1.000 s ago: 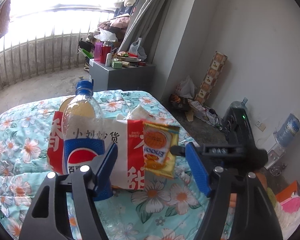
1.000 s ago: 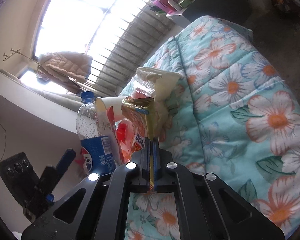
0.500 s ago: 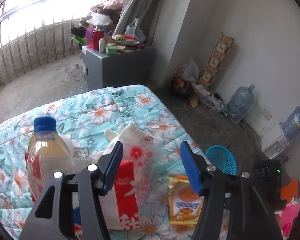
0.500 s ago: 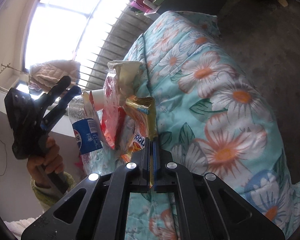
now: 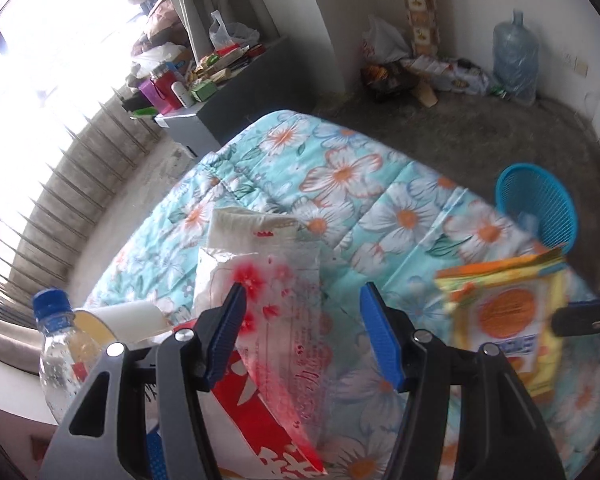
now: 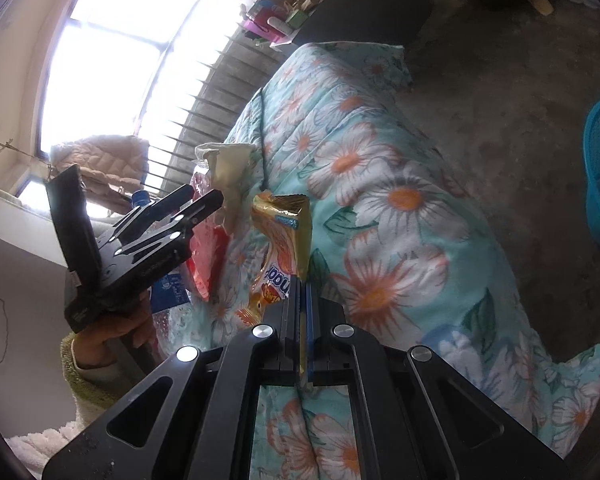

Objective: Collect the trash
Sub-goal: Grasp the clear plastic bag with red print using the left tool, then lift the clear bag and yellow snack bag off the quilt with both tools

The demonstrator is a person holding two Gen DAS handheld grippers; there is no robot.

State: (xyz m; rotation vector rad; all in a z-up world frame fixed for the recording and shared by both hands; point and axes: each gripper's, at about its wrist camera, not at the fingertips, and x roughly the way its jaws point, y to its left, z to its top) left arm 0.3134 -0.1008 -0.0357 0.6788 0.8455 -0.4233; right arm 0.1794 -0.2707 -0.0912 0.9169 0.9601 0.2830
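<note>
Wrapper secured, next item lined up.
Your right hand-held gripper (image 6: 303, 320) is clenched on the yellow snack wrapper (image 6: 284, 248), clear of the bed (image 6: 400, 200), presumably bound for the blue basket (image 5: 540, 204); your left hand-held gripper (image 5: 302, 334), released, straddles the red-printed bag (image 5: 276, 320).

Place: a lived-in bedroom in a home.
Bed: a floral quilt (image 5: 340, 184) in turquoise covers it.
Window: tall, bright, a railing (image 5: 80, 168) below.
Cabinet: a grey unit (image 5: 220, 108) crowded with bottles and boxes.
Floor: bare concrete (image 5: 480, 132), a water jug (image 5: 516, 60) in the corner, a blue basket (image 5: 540, 208) bedside.
</note>
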